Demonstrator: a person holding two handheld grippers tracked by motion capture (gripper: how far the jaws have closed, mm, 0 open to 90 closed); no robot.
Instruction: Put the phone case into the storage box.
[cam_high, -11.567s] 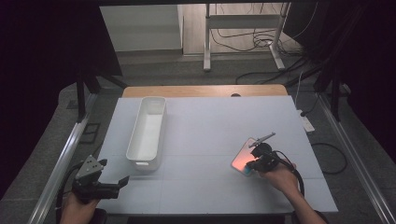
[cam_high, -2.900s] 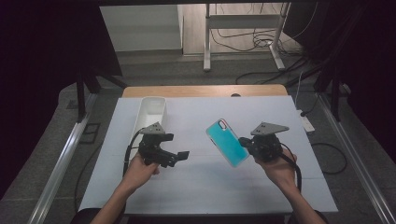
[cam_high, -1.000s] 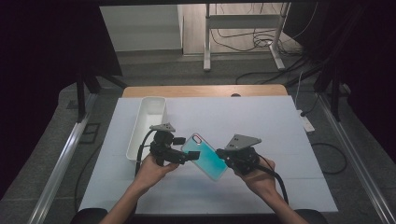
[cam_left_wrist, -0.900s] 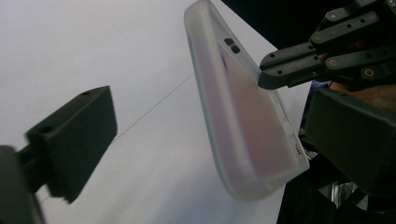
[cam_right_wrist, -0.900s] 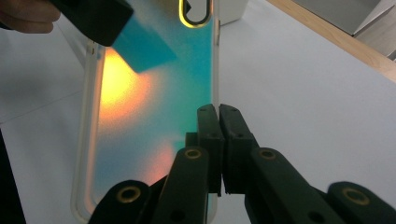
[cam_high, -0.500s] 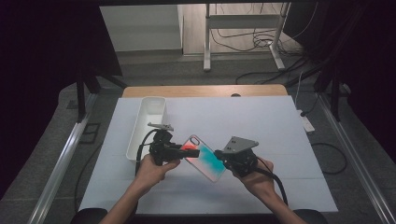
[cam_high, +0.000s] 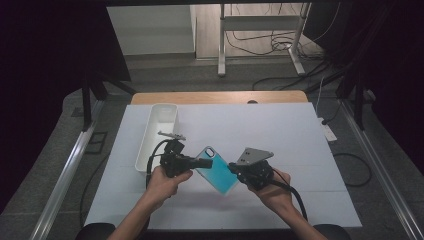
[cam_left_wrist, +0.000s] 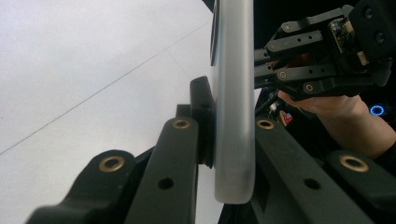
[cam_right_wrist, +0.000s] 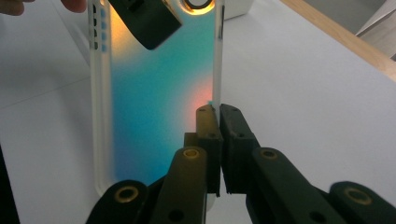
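A teal phone case (cam_high: 216, 170) with clear rims hangs tilted above the white table (cam_high: 280, 130), held from both ends. My left gripper (cam_high: 202, 162) reaches in from the left. Its jaws have just been closing and now clamp the case's camera end; in the left gripper view the grey rim (cam_left_wrist: 233, 93) sits tight between the pads (cam_left_wrist: 203, 116). My right gripper (cam_high: 234, 167) pinches the opposite long edge. In the right gripper view its jaws (cam_right_wrist: 218, 116) have eased a trace but still grip the case's (cam_right_wrist: 154, 93) clear rim. The left gripper's pad (cam_right_wrist: 144, 18) shows at the top.
A long white tray (cam_high: 159, 130) stands on the table's left side, just behind the left hand. A wooden strip (cam_high: 220, 96) runs along the far edge. Beyond it are metal stand legs (cam_high: 222, 60) and floor cables. The right gripper (cam_left_wrist: 299, 60) shows past the case.
The left gripper's jaws, open around the case's end a second ago, have shut on it. The case has tilted slightly. Both hands have stayed in place.
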